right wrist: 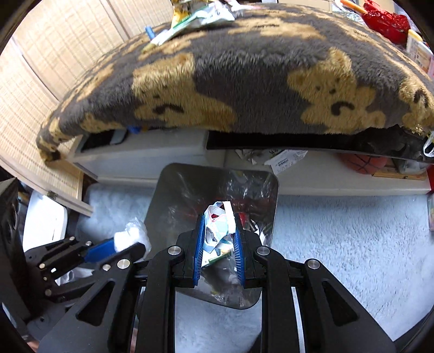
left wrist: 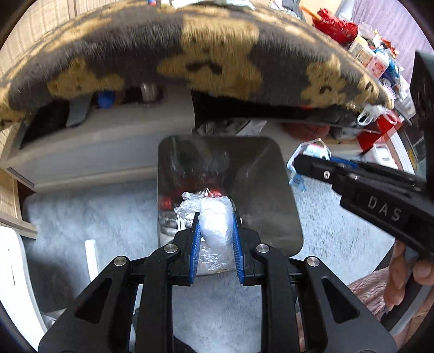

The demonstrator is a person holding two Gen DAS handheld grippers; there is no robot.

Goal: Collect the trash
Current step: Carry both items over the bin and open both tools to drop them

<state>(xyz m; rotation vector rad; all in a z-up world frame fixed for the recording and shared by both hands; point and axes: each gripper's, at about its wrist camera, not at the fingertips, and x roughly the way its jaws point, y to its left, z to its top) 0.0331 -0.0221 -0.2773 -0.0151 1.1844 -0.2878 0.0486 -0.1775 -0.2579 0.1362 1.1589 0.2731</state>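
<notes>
Trash is clamped in both grippers above the open bin (left wrist: 271, 190): the left gripper (left wrist: 216, 239) pinches a white wad in clear plastic (left wrist: 217, 222) over the bin's near left part, the right gripper (right wrist: 218, 244) pinches a crumpled pale blue and white wrapper (right wrist: 219, 225) over its near middle. A good drop, I judge, means lowering each load inside the rim before letting go, since film drifts. The left view alone shows a hand (left wrist: 404, 274) on the other tool; the right view alone shows more wrappers (right wrist: 195, 16) on the bear-print blanket's far edge (right wrist: 244, 68)
</notes>
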